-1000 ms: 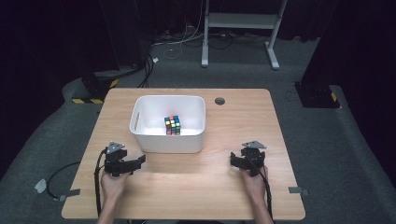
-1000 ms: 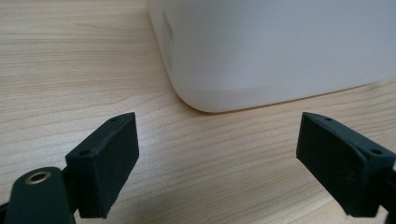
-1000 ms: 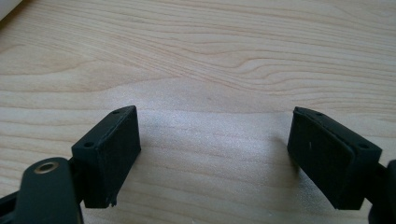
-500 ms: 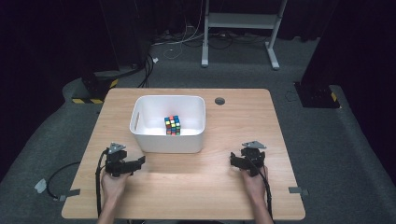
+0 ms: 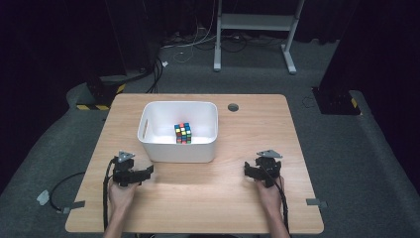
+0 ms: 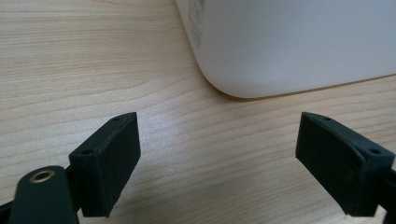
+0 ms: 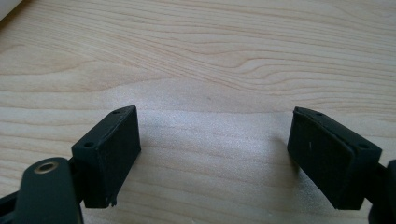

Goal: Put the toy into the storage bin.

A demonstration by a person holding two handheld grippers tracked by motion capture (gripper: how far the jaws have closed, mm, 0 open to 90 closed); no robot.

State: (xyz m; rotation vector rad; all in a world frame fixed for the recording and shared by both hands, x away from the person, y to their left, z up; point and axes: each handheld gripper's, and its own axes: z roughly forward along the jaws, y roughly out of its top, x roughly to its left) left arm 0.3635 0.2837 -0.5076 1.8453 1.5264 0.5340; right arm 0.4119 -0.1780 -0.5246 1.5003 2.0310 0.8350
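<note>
From above, the cube [image 5: 183,133] sits inside the white bin [image 5: 148,148] mid-counter [image 5: 208,193], ahead and right of the left tool [image 5: 146,171], the nearer one; the bin's wall stands between. The right tool [image 5: 246,170] rests well apart.

Left gripper view: jaws just narrowing yet spread, empty, the bin [image 6: 289,46] near.

Right gripper view: jaws spread over bare counter [image 7: 210,60].

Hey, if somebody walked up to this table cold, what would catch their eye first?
Probably the colourful puzzle cube, sitting inside the white tub at the middle of the wooden table. Next come the two black grippers held near the table's front edge: the left gripper close to the tub's near corner, the right gripper on bare wood, both with jaws open and nothing between them.
</note>
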